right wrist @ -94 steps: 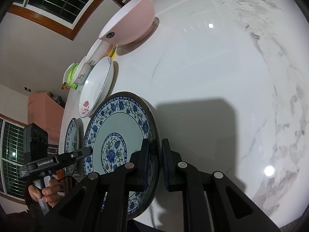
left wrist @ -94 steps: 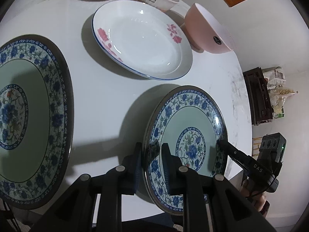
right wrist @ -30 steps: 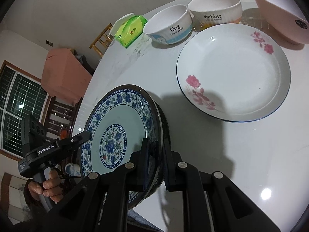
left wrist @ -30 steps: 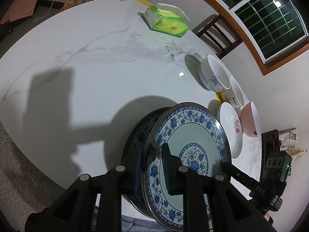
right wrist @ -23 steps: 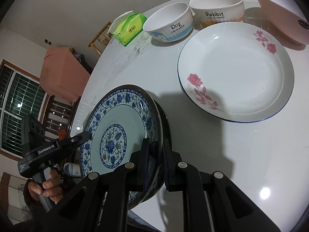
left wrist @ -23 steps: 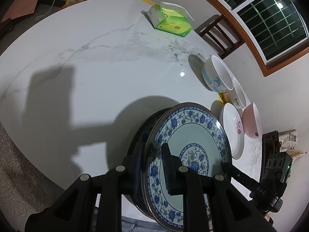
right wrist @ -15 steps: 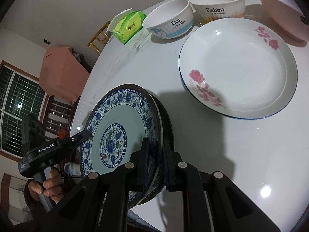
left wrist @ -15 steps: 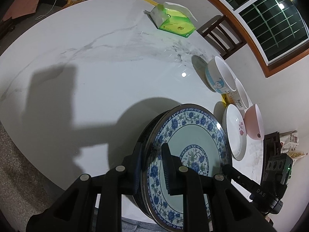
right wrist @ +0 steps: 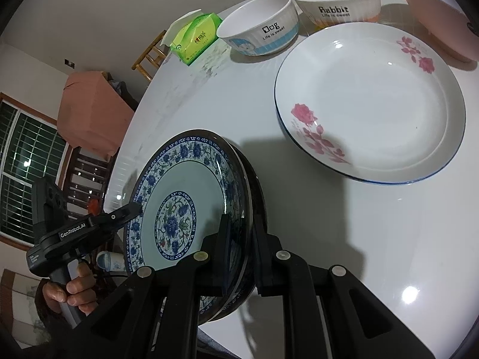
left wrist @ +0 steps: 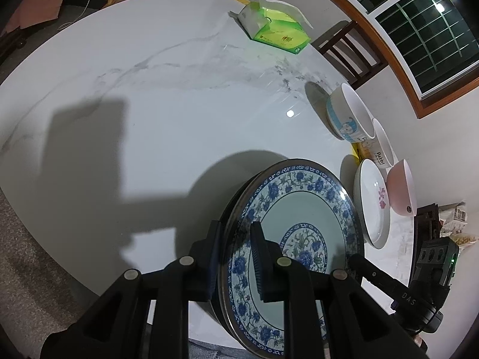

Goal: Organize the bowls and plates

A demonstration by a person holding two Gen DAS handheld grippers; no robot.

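Note:
Both grippers hold one blue-and-white floral plate [left wrist: 302, 218] by opposite rims. My left gripper [left wrist: 236, 257] is shut on its near rim; my right gripper [right wrist: 242, 251] is shut on the opposite rim. The plate [right wrist: 179, 197] sits right over a second, larger dark-rimmed plate [right wrist: 257, 197] on the white marble table [left wrist: 149, 119]; whether they touch I cannot tell. A white plate with pink roses [right wrist: 368, 101] lies to the right. The "Dog" bowl [right wrist: 260, 36], the "Rabbit" bowl [right wrist: 335, 6] and a pink bowl [right wrist: 440, 21] stand behind it.
A green tissue pack [left wrist: 275, 27] lies at the far side of the table. A wooden chair [left wrist: 350, 51] stands behind the table near the window. The table's edge runs close below the stacked plates. The white plate [left wrist: 372, 203] and bowls crowd the right side.
The held plate has come over from the table's right part and lowered over the larger plate at the left. In the last second it has sunk closer onto it.

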